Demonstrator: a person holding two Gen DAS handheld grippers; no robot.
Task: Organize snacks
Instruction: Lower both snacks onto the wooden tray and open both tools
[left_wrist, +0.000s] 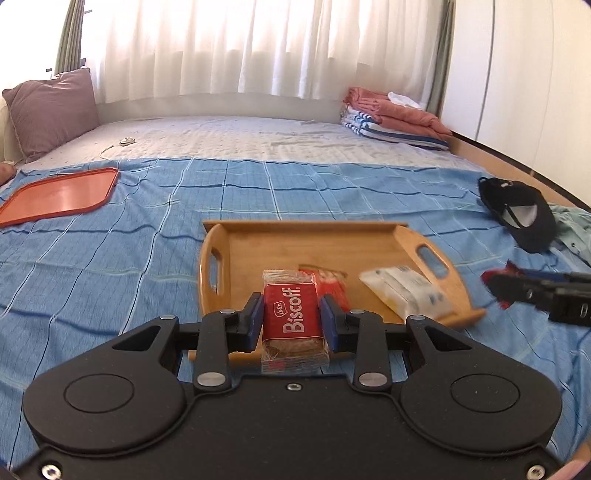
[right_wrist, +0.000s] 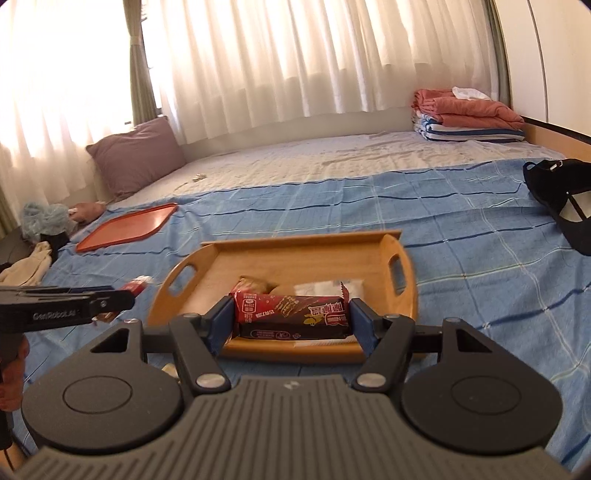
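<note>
Above the blue checked bedspread (left_wrist: 110, 266), the left claw (left_wrist: 291, 314) clamps a red Biscoff biscuit packet (left_wrist: 291, 314). The right claw (right_wrist: 291, 319) grips a dark red wafer bar (right_wrist: 291, 314) crosswise, both near the oval wooden tray (left_wrist: 314, 236).

A bed (left_wrist: 258, 140) carries a wooden tray (left_wrist: 295, 243); left of it an orange tray (left_wrist: 62, 194), right a black cap (left_wrist: 524, 214).

"Lotus Biscoff" on red packet (left_wrist: 291, 314); "GenRobot.AI" on left gripper (right_wrist: 110, 303).

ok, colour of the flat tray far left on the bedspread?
Orange-red, plain, no pattern. The flat tray shows best in the left wrist view.
</note>
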